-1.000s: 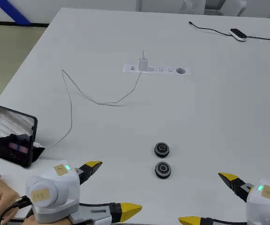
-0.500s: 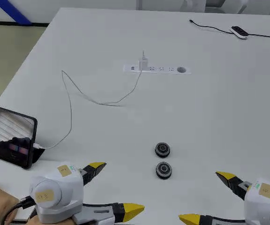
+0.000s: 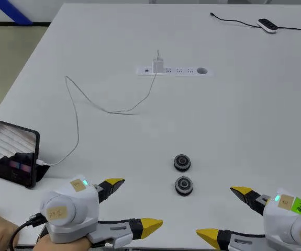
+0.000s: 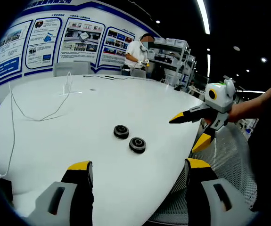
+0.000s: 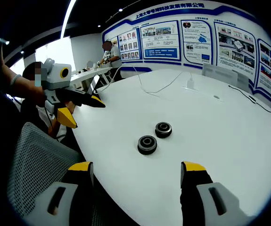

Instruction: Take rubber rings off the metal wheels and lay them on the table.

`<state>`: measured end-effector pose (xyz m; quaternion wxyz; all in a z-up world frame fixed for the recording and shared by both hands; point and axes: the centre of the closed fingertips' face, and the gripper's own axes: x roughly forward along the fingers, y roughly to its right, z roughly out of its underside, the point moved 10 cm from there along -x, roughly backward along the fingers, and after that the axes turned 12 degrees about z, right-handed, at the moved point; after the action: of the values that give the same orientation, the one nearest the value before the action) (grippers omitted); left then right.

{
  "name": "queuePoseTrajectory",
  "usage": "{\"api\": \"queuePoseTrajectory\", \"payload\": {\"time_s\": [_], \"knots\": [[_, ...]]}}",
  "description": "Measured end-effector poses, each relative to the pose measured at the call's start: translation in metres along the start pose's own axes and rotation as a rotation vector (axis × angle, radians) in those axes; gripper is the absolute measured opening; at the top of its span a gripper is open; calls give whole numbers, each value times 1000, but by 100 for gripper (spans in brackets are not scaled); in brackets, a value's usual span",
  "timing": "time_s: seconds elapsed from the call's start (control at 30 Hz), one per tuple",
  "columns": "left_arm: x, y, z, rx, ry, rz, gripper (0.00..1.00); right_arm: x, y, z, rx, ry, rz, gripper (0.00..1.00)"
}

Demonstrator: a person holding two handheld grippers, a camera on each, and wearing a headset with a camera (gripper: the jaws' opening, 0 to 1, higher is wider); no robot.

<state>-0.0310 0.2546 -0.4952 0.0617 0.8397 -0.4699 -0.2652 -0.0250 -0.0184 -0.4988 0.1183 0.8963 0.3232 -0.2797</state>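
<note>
Two small dark metal wheels with black rubber rings lie flat on the white table (image 3: 234, 120), one (image 3: 182, 162) just beyond the other (image 3: 184, 185). They appear as a pair in the left gripper view (image 4: 121, 132) (image 4: 137, 144) and the right gripper view (image 5: 163, 129) (image 5: 147, 144). My left gripper (image 3: 134, 205) (image 4: 138, 165) is open, low at the near edge, left of the wheels. My right gripper (image 3: 222, 214) (image 5: 136, 166) is open on their right, also at the near edge. Neither touches a wheel. Each gripper faces the other (image 4: 187, 132) (image 5: 84, 114).
A white power strip (image 3: 174, 71) with a plugged charger lies mid-table, its thin cable (image 3: 77, 115) running to a dark tablet (image 3: 9, 157) at the left edge. A remote with cord (image 3: 267, 24) is far right. A mesh chair (image 5: 36, 160) stands by the table.
Both grippers have edged inward and slightly forward toward the wheels, still open. The head camera has shifted a little. The wheels have not moved.
</note>
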Motion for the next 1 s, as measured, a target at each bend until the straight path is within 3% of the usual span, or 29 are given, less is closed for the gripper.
{"api": "queuePoseTrajectory", "payload": {"time_s": [1.0], "knots": [[37,-8,-14,87,-99,71,54,25,2,2,58,-28,-11,47]]}}
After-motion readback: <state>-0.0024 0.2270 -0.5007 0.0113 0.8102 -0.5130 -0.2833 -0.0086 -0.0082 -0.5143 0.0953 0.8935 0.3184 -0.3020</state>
